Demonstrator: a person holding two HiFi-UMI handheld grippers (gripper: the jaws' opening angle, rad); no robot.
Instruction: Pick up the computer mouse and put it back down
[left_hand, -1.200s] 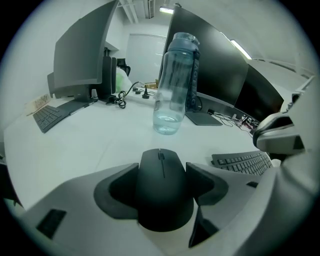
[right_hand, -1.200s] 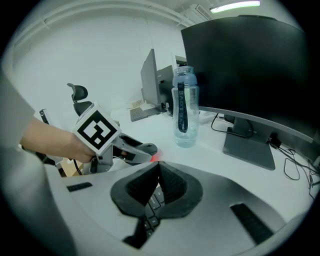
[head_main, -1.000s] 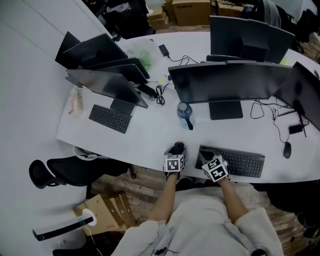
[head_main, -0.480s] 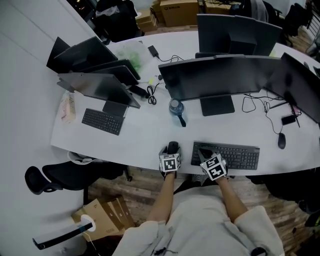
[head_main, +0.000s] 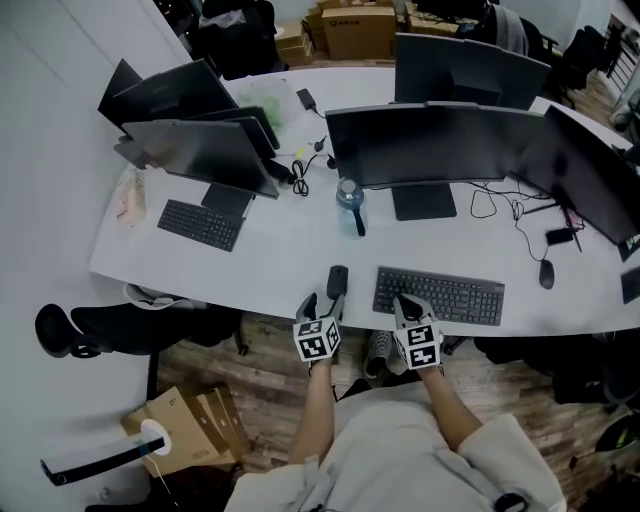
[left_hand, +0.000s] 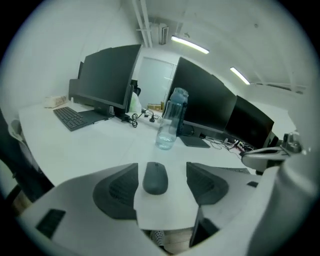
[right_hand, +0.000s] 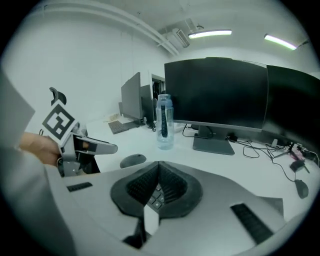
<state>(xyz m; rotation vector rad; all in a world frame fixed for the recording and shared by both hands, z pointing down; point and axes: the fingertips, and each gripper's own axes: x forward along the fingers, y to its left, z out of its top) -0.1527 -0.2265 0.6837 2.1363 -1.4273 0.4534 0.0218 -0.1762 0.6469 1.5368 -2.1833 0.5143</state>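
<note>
Now, low in the middle of the head view, the left gripper (head_main: 321, 306) hovers at the near edge of the desk (head_main: 270, 265), jaws spread wide and gripping nothing. The computer mouse (head_main: 337, 281) lies flat on the white top just beyond its tips. In the left gripper view it sits in the gap, clear of both pads (left_hand: 116, 190). Further right, the right gripper (head_main: 403, 308) hangs over the near-left corner of the keyboard (head_main: 440, 296), jaws pressed together, empty.
</note>
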